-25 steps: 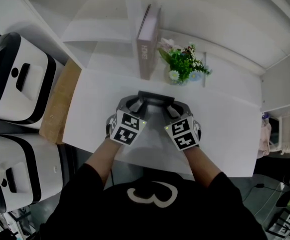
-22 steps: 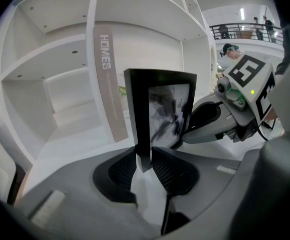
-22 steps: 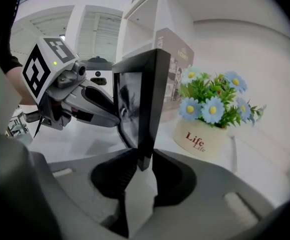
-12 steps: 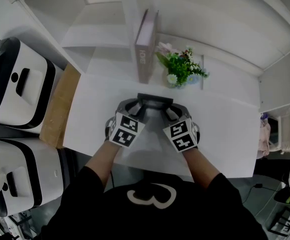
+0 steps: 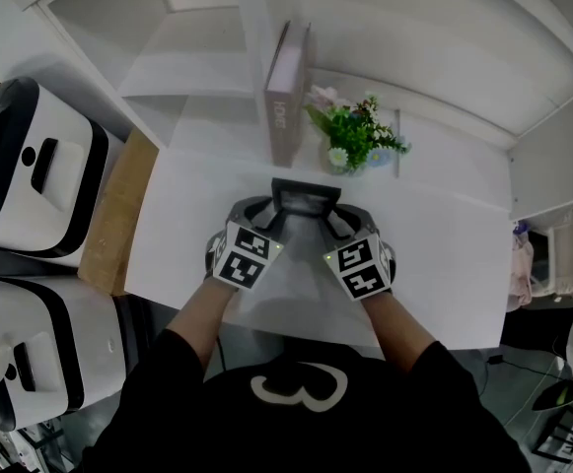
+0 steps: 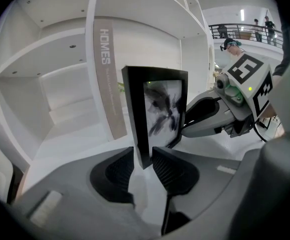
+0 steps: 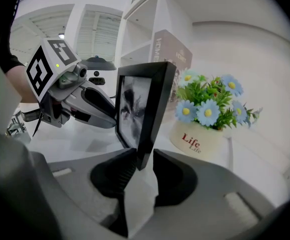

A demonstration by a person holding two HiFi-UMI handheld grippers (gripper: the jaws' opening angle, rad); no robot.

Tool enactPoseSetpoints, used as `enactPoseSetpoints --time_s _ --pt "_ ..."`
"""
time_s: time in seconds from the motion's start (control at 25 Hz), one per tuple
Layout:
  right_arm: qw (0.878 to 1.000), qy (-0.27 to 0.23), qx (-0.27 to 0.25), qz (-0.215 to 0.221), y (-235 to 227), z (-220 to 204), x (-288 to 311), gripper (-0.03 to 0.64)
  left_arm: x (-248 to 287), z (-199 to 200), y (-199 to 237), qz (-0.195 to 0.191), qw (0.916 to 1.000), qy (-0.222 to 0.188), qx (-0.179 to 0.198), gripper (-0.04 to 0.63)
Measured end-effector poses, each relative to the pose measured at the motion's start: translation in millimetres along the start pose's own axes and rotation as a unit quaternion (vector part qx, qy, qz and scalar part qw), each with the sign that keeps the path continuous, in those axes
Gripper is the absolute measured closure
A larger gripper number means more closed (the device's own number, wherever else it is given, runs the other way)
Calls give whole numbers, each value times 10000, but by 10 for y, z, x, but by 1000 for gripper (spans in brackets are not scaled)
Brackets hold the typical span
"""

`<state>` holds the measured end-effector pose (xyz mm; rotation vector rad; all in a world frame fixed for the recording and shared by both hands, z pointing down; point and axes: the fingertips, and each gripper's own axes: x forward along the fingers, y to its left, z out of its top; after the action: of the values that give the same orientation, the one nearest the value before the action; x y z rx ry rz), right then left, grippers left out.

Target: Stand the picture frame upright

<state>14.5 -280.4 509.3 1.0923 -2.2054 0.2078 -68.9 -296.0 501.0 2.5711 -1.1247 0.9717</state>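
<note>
The black picture frame (image 5: 306, 197) stands upright on the white table (image 5: 444, 264), with a dark print behind its glass (image 6: 160, 111). My left gripper (image 5: 274, 211) is at its left edge, and in the left gripper view the pads (image 6: 120, 170) press on the frame's lower corner. My right gripper (image 5: 337, 217) is at the right edge (image 7: 145, 109). Its jaws are opening, with the frame's corner still between them and a thin gap at one pad (image 7: 169, 176). Each gripper also shows in the other's view: the right gripper (image 6: 219, 111), the left gripper (image 7: 80, 101).
A book marked HOMES (image 5: 286, 92) stands on the white shelf behind the frame. A pot of blue flowers (image 7: 204, 114) sits just right of it (image 5: 355, 136). White appliances (image 5: 30, 156) and a cardboard strip (image 5: 118, 205) lie off the table's left edge.
Both grippers stay at the frame's two sides. The frame between them has barely moved.
</note>
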Motion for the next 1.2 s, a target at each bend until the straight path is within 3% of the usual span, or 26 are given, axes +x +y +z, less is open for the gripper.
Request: enactPoseSetpoints --time_s 1.2 --pt "9998 -124 -152 -31 8 99 -170 506 -125 86 -55 99 9998 -49 182 488"
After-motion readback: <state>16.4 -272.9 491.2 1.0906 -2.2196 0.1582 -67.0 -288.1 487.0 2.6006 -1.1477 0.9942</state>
